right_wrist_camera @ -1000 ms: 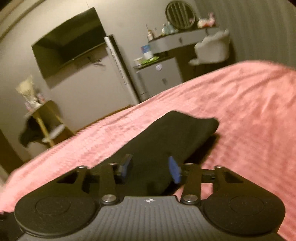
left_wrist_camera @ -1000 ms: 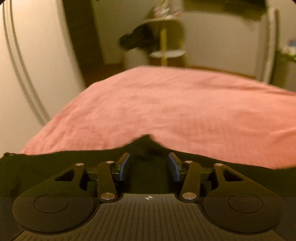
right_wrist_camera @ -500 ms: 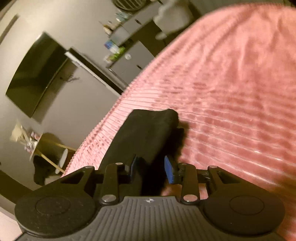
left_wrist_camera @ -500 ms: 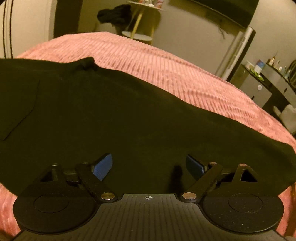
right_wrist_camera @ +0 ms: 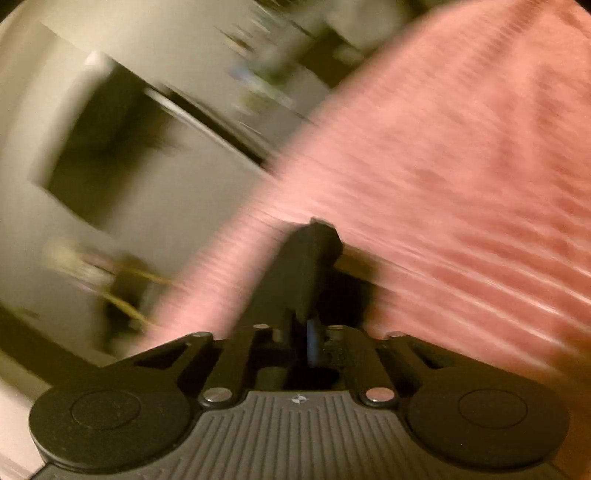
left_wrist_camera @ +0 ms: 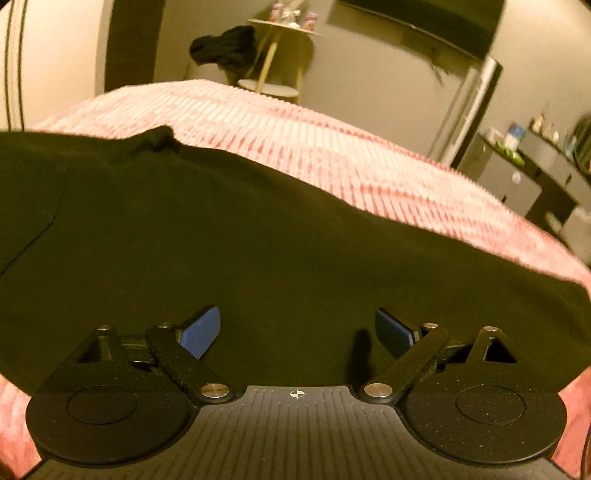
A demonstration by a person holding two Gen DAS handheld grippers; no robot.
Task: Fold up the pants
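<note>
The black pants (left_wrist_camera: 258,236) lie spread flat on the pink ribbed bedspread (left_wrist_camera: 332,147). My left gripper (left_wrist_camera: 295,332) is open just above the cloth, its blue pads wide apart and holding nothing. In the blurred right wrist view, my right gripper (right_wrist_camera: 308,332) is shut on a narrow end of the black pants (right_wrist_camera: 303,266), which rises from between the fingers above the pink bedspread (right_wrist_camera: 461,184).
A small round side table (left_wrist_camera: 284,55) with dark clothing draped on it stands beyond the bed. A dark TV (left_wrist_camera: 417,14) hangs on the wall. A grey cabinet (left_wrist_camera: 517,181) with bottles on it stands at the right.
My left gripper let go of the pants and opened wide over them. My right gripper closed on the pants end and is swinging fast, which blurs its view.
</note>
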